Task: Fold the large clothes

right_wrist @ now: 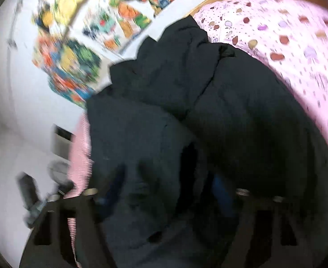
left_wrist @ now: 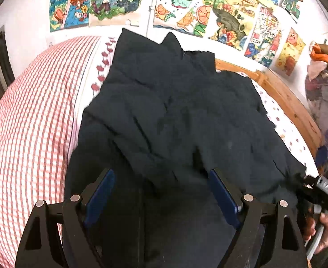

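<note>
Progress is partial, in my judgement: the dark garment [left_wrist: 168, 116] lies rumpled on the bed [left_wrist: 25, 120], one part lapped over the body, with squaring and further folds left. My left gripper [left_wrist: 161, 192] hangs spread wide over the near edge, pinching nothing. My right gripper [right_wrist: 166, 192] sits in blurred cloth, so I cannot tell its grip; no containers show.

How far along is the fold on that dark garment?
Early. The dark garment lies rumpled on the bed, partly bunched, with no neat fold showing. The left gripper hovers open over its near edge. The right gripper's view is too blurred to confirm a grip. Folding remains.
</note>
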`<action>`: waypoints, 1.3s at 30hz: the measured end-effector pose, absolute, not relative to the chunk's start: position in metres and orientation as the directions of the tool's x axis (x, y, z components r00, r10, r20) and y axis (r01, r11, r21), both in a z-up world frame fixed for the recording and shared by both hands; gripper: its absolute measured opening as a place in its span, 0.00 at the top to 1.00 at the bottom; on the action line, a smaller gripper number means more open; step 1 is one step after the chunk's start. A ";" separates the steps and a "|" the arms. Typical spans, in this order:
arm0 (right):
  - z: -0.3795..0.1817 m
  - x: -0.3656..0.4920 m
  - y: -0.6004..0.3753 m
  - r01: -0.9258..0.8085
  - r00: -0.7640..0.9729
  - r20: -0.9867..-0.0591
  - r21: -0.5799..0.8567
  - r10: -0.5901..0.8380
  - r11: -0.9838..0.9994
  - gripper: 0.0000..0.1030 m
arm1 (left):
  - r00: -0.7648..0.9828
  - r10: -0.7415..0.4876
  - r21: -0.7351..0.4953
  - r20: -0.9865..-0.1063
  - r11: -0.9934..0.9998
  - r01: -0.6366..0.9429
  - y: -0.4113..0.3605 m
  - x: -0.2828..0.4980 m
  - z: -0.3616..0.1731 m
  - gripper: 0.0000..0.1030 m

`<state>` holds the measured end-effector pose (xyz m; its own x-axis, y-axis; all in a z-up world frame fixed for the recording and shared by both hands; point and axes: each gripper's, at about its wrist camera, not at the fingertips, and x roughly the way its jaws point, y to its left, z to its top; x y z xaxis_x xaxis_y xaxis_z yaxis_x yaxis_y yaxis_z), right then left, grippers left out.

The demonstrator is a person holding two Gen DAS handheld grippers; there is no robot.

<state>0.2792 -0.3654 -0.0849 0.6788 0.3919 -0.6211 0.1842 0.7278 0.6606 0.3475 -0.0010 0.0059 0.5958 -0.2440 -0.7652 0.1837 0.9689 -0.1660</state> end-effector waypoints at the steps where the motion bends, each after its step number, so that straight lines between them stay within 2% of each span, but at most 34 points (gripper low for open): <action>1: -0.081 0.287 -0.366 0.190 0.671 -0.645 0.626 0.366 0.756 0.82 | 0.604 -0.233 -0.154 -0.762 0.972 0.180 -0.003 0.355 0.007 0.17; 2: -0.077 0.293 -0.367 0.195 0.665 -0.663 0.599 0.344 0.777 0.90 | 0.613 -0.223 -0.142 -0.758 0.974 0.178 -0.005 0.362 0.008 0.17; 4: -0.059 0.310 -0.370 0.193 0.677 -0.685 0.517 0.268 0.834 0.92 | 0.628 -0.211 -0.127 -0.749 0.976 0.176 -0.009 0.372 0.011 0.17; 8: -0.021 0.340 -0.380 0.200 0.727 -0.674 0.390 0.130 0.899 0.93 | 0.669 -0.188 -0.090 -0.720 0.980 0.179 -0.021 0.391 0.015 0.17; 11: -0.010 0.370 -0.381 0.215 0.703 -0.710 0.267 0.041 0.939 0.92 | 0.686 -0.163 -0.044 -0.709 0.981 0.187 -0.034 0.408 0.010 0.17; 13: -0.010 0.383 -0.385 0.251 0.677 -0.736 0.242 0.008 0.937 0.89 | 0.677 -0.138 -0.015 -0.723 0.983 0.184 -0.041 0.420 0.004 0.17; 14: -0.008 0.385 -0.387 0.266 0.677 -0.736 0.238 -0.005 0.934 0.83 | 0.672 -0.139 -0.014 -0.727 0.982 0.188 -0.043 0.425 0.002 0.17; 16: 0.002 0.388 -0.385 0.264 0.726 -0.686 0.221 -0.043 0.939 0.68 | 0.673 -0.171 -0.041 -0.719 0.978 0.204 -0.045 0.435 -0.003 0.17; 18: 0.005 0.390 -0.377 0.242 0.759 -0.647 0.188 -0.066 0.952 0.41 | 0.670 -0.194 -0.069 -0.716 0.976 0.208 -0.046 0.444 -0.008 0.17; 20: 0.002 0.398 -0.364 0.207 0.786 -0.610 0.109 -0.099 0.972 0.40 | 0.658 -0.209 -0.095 -0.723 0.974 0.205 -0.048 0.456 -0.019 0.17; 23: -0.025 0.416 -0.340 0.109 0.752 -0.657 0.035 -0.060 0.993 0.40 | 0.612 -0.191 -0.102 -0.768 0.979 0.177 -0.049 0.472 -0.046 0.15; 24: -0.043 0.425 -0.334 0.083 0.718 -0.694 0.015 -0.050 0.996 0.40 | 0.605 -0.183 -0.100 -0.775 0.981 0.168 -0.049 0.475 -0.053 0.10; 26: -0.066 0.432 -0.334 0.080 0.683 -0.730 0.027 -0.035 0.996 0.38 | 0.615 -0.170 -0.090 -0.770 0.983 0.159 -0.048 0.475 -0.064 0.03; 27: -0.077 0.435 -0.342 0.093 0.678 -0.735 0.080 -0.004 0.993 0.37 | 0.619 -0.164 -0.083 -0.768 0.984 0.157 -0.048 0.474 -0.067 0.00; 30: -0.088 0.439 -0.353 0.105 0.673 -0.738 0.162 0.050 0.981 0.36 | 0.626 -0.136 -0.049 -0.768 0.987 0.153 -0.052 0.475 -0.079 0.00; 34: -0.093 0.435 -0.350 0.103 0.681 -0.732 0.125 0.022 0.987 0.36 | 0.639 -0.098 -0.005 -0.763 0.989 0.145 -0.061 0.477 -0.093 0.00; 39: -0.099 0.434 -0.350 0.105 0.711 -0.703 0.131 0.017 0.986 0.36 | 0.656 -0.107 -0.020 -0.747 0.990 0.138 -0.059 0.476 -0.098 0.00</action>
<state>0.4345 -0.3496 -0.0994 0.7114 0.0173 -0.7026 0.1054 0.9858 0.1310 0.4764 -0.0587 -0.0984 0.6564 -0.1066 -0.7468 0.1380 0.9902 -0.0201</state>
